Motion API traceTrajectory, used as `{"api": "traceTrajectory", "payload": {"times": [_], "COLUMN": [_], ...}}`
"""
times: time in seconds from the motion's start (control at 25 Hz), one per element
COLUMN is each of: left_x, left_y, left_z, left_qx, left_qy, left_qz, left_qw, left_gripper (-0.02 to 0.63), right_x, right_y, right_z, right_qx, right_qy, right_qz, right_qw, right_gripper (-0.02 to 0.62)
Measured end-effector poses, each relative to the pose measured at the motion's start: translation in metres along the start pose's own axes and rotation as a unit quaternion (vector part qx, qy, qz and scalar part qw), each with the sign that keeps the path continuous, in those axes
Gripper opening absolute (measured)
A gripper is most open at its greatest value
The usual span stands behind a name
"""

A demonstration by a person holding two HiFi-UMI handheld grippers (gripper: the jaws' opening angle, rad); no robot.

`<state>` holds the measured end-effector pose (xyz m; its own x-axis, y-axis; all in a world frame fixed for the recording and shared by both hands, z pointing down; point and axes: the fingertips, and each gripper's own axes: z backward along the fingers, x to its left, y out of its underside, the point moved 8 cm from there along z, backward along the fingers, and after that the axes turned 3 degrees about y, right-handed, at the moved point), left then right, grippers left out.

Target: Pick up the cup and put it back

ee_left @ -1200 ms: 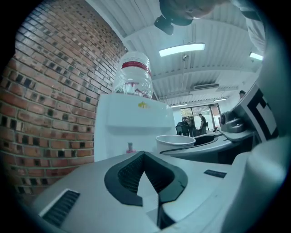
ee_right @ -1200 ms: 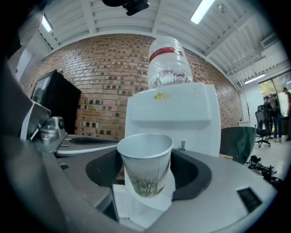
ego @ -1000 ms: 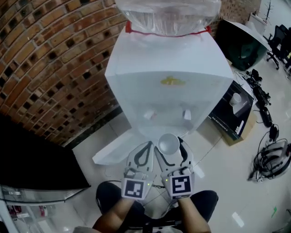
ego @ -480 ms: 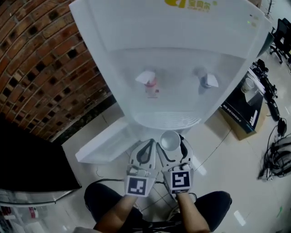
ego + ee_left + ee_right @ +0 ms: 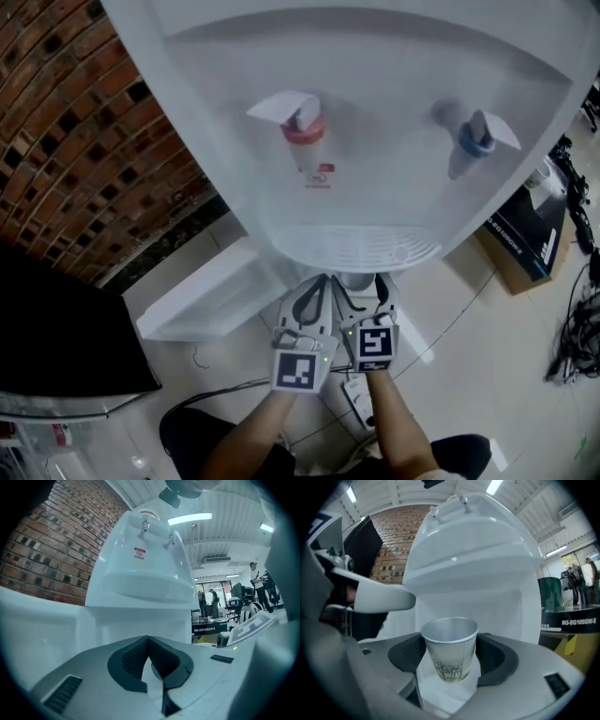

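The cup (image 5: 449, 648) sits upright between the pads of my right tongs (image 5: 362, 287), off the floor and right in front of the dispenser (image 5: 375, 141). It is a paper cup with a dark tree print low on its side, and I see nothing inside it. The right tongs stand wide, with one dark pad pressed on each side of the cup below the rim, so the cup is gripped. From the head view most of the cup is hidden under the drip tray (image 5: 361, 246), which juts out just above the tips of the tongs.

My left tongs (image 5: 149, 644) are just beside the right ones, on their left. Their pads meet at the tips and hold nothing.

Above the tray, the red tap (image 5: 302, 127) is on the left of the recess and the blue tap (image 5: 473, 136) on the right. The tongs are below the space between the two taps, nearer the red one.

A brick wall (image 5: 56, 141) runs behind the dispenser on the left. A dark box (image 5: 525, 248) lies on the pale floor (image 5: 469, 328) to the right, well apart from the tongs.
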<state>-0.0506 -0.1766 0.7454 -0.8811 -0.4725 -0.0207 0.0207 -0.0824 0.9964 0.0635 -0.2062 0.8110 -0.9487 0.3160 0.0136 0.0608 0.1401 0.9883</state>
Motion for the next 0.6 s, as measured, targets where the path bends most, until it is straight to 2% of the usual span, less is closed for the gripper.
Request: {"api": "traceTrajectory", "payload": {"times": [0.28, 0.6], "left_x": [0.000, 0.004], "left_y": [0.033, 0.044], "left_z": [-0.004, 0.005], "left_qx": [0.016, 0.030], "left_qy": [-0.009, -0.017], "left_qz": [0.015, 0.023], "left_qw": [0.9997, 0.9992], "left_gripper": [-0.009, -0.009], "right_x": [-0.019, -0.022], "right_y": [0.071, 0.110], "right_z": [-0.056, -0.096], "right_qx": [0.027, 0.032], "right_qy": [-0.006, -0.006], "right_qz": [-0.011, 0.005], "right_qw": [1.000, 0.999], "right_gripper": [0.337, 0.345]}}
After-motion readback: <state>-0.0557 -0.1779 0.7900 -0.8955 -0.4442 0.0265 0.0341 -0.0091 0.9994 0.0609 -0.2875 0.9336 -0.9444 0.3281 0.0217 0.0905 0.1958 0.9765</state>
